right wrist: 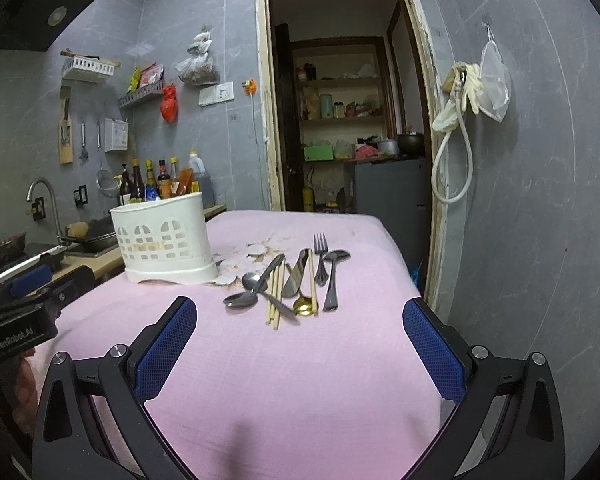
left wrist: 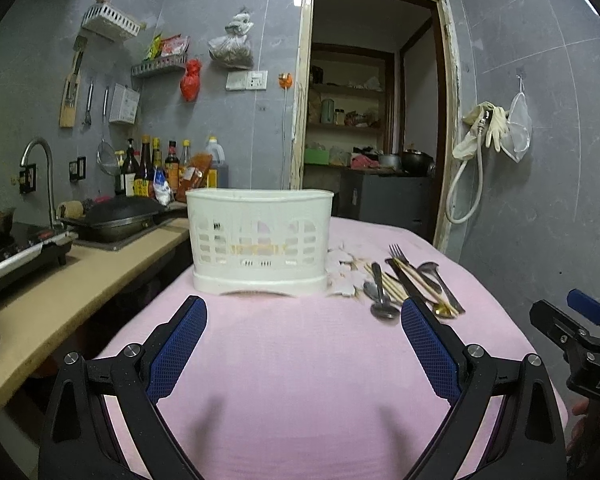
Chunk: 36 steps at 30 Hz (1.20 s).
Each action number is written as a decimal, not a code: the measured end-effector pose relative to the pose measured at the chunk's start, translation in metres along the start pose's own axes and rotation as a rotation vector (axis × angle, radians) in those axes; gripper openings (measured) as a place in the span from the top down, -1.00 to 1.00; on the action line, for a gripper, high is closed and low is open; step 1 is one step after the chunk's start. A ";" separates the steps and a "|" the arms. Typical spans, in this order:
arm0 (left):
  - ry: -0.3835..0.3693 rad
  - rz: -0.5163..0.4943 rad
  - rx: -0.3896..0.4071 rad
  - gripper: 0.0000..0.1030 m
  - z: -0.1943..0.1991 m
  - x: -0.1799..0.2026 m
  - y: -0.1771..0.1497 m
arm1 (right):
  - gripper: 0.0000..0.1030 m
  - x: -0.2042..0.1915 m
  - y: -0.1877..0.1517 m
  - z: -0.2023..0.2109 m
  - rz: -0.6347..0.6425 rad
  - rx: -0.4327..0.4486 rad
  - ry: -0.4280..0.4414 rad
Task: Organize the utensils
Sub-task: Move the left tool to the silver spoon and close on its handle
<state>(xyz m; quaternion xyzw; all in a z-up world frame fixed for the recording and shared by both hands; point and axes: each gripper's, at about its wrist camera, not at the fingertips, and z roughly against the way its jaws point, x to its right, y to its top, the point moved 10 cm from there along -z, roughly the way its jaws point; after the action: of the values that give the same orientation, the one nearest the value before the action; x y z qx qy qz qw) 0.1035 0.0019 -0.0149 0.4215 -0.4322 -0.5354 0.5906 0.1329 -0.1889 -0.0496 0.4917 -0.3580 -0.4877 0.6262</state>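
Several utensils (right wrist: pixel 290 286) lie in a loose heap on the pink cloth (right wrist: pixel 300 380), just right of the white slotted caddy (right wrist: pixel 166 236), and none of them is inside it yet as far as I can see through its openings. From my right-hand camera I pick out a fork (right wrist: pixel 321 250) at the far side, a dark ladle-shaped spoon (right wrist: pixel 334 276) beside it, a gold spoon (right wrist: pixel 305 305), a pair of wooden chopsticks (right wrist: pixel 275 296) running toward me, and two steel spoons (right wrist: pixel 246 292) crossed over each other at the left of the pile. Handles overlap, so I judge the outer pieces, the ladle or the fork, are the easiest first picks. Crumpled white paper (right wrist: pixel 244 260) sits between heap and caddy, touching the caddy's base.

My right gripper (right wrist: pixel 300 322) hangs low over the cloth with its blue pads spread wide and nothing between them, lined up on the heap; that suits a reach straight forward. My left gripper (left wrist: pixel 303 320) is likewise released and empty, facing the caddy (left wrist: pixel 260 240) squarely, which I take as a position to steady it while pieces drop in. The caddy stands upright near the table's left edge, close to the counter (left wrist: pixel 60 280), so a nudge could tip it that way.
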 end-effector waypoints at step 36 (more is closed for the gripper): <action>-0.017 -0.088 -0.058 -0.85 -0.103 0.013 0.057 | -1.00 0.032 0.081 -0.093 0.086 -0.031 0.035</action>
<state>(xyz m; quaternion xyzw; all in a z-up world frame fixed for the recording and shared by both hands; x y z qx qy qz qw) 0.2181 -0.0034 0.0128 0.4181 -0.4025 -0.5767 0.5750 0.2489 -0.1921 0.0038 0.4744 -0.3604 -0.4572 0.6603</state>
